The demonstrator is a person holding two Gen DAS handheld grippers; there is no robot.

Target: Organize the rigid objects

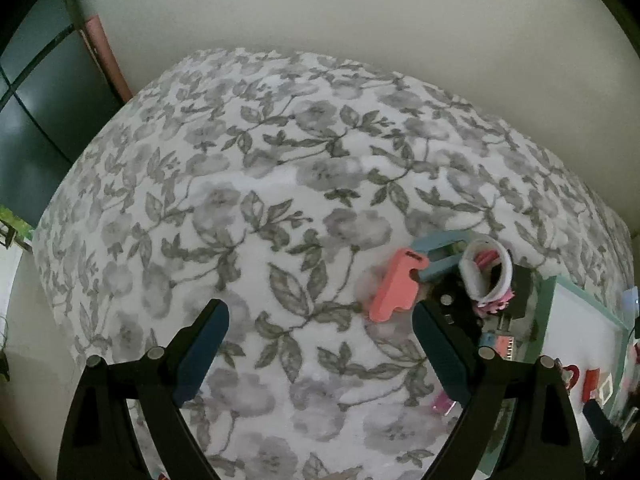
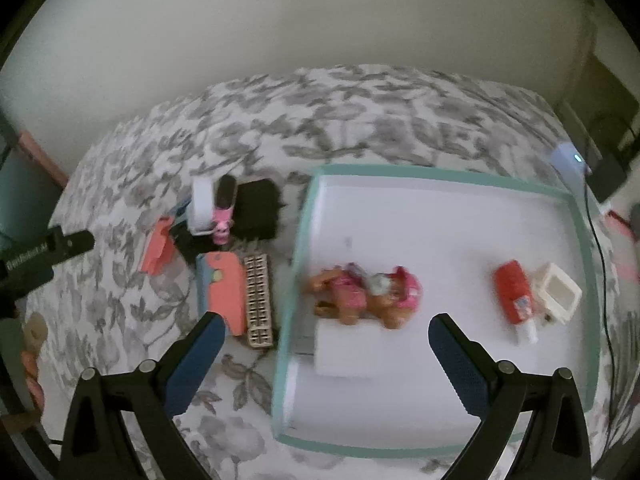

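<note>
While right gripper [image 2: 326, 354] gapes | toy dog [image 2: 362, 296] just ahead | in tray [image 2: 436, 174]

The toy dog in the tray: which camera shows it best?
The right wrist view: the toy dog lies in full sight on the tray, though slightly blurred. The left wrist view catches only the tray's corner; the dog isn't visible there.

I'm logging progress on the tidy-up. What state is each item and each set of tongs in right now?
Left tongs: open, empty.
Right tongs: open, empty, above the box.
Teal box: open-topped, lying on the bed.
Doll: lying inside the box.
Red bottle: on its side in the box.
White cube: in the box, beside the bottle.
Coral piece: outside, on the bedspread.
Lattice block: outside, lying flat.
</note>
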